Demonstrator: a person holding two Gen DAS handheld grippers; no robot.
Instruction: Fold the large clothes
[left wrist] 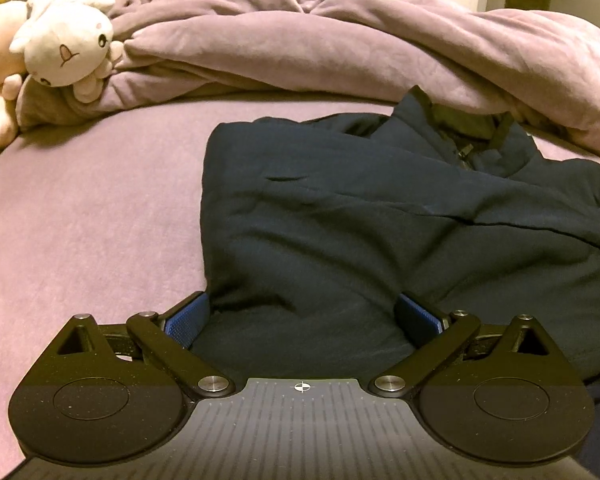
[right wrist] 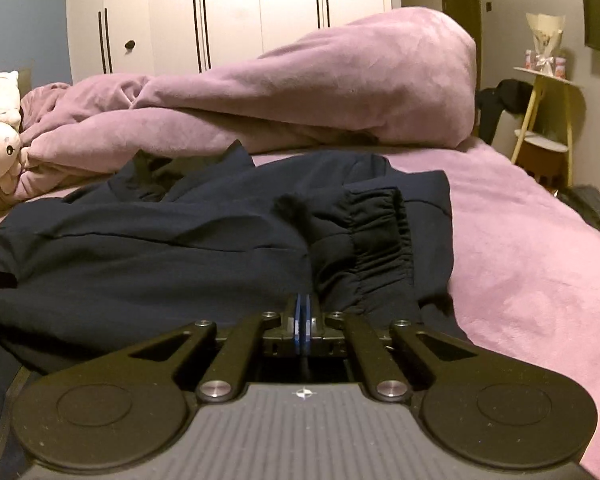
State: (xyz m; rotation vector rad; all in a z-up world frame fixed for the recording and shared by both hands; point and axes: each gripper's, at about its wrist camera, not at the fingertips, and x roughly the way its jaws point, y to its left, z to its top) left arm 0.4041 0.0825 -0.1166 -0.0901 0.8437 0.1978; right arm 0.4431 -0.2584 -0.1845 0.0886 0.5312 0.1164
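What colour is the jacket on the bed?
Dark navy blue; the jacket shows best in the left wrist view.

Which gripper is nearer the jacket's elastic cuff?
Right. The right gripper is shut just left of the elastic cuff, apparently pinching the navy jacket beside it. The left gripper stands open over the jacket's folded edge; no cuff shows in its view.

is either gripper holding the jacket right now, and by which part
The left gripper is open, straddling the jacket's near edge, gripping nothing. The right gripper is shut beside the elastic cuff; any fabric caught is unclear.
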